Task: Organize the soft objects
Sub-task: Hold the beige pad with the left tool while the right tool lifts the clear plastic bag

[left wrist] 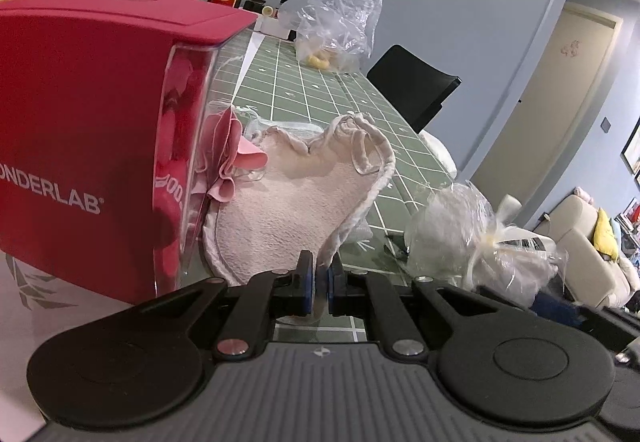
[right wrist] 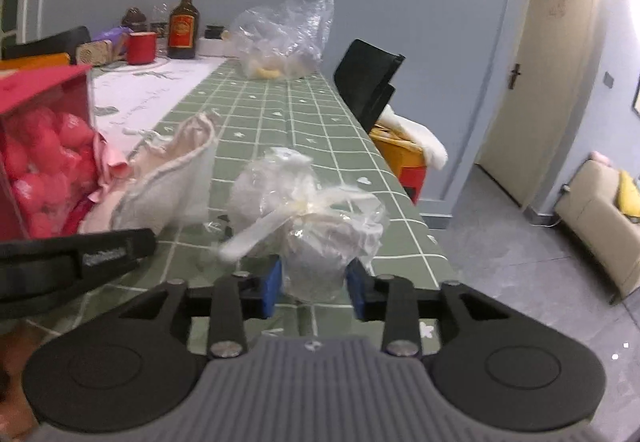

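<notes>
Green tablecloth with a white grid (right wrist: 304,129): covered the long table.

Red box with a clear plastic side (left wrist: 80,129): stood at the left, packed with pink-red soft pieces; a pink ruffled cloth (left wrist: 228,157) sat against its clear side.

Cream drawstring cloth bag (left wrist: 288,201): lay beside the red box, mouth raised, its near edge pinched between the nearly closed fingers of the left gripper (left wrist: 319,284).

Clear crumpled plastic bag holding something yellow (right wrist: 284,37): at the far end of the table.

White soft bundle wrapped in clear plastic, tied with a pale ribbon (right wrist: 312,226): sat near the table's right edge, between the spread blue pads of the right gripper (right wrist: 314,288); whether the pads pressed it could not be told.

Brown glass bottle (right wrist: 183,25): far end.
</notes>
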The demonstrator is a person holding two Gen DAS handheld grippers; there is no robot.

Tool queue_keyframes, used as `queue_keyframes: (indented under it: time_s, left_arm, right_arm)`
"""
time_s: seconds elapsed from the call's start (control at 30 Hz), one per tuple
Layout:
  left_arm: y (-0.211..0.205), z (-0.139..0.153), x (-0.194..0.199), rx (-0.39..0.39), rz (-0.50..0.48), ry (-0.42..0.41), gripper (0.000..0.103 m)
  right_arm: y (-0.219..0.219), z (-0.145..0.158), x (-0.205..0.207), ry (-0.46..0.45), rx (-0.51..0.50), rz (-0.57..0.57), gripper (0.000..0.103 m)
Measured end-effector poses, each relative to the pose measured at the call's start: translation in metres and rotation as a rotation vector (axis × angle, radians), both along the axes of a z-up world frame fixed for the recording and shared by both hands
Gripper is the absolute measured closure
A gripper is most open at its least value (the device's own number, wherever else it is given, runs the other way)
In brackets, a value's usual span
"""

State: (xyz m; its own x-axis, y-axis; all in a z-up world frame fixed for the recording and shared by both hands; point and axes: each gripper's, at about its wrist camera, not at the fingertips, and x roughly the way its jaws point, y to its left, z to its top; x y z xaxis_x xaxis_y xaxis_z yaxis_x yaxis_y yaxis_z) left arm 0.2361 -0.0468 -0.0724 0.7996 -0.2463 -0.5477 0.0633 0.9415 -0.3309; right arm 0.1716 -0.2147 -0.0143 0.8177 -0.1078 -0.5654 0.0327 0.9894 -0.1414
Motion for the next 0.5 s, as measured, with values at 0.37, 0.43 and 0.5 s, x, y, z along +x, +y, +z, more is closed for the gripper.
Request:
queue_keyframes:
  time_s: [0.37, 0.43, 0.5]
  left_arm:
    - [0.001, -0.001, 0.001, -0.003, -0.003, 0.001, 0.095]
    - [0.001, -0.001, 0.001, -0.006, -0.005, 0.0, 0.097]
    - [0.0, 0.0, 0.0, 0.0, -0.006, 0.0, 0.097]
  right_arm:
    - [-0.001, -0.013, 0.038, 0.05, -0.007, 0.007, 0.055]
    - [-0.007, -0.018, 0.039, 0.042, 0.028, -0.003, 0.066]
    - [-0.012, -0.024, 0.038, 0.024, 0.044, -0.021, 0.071]
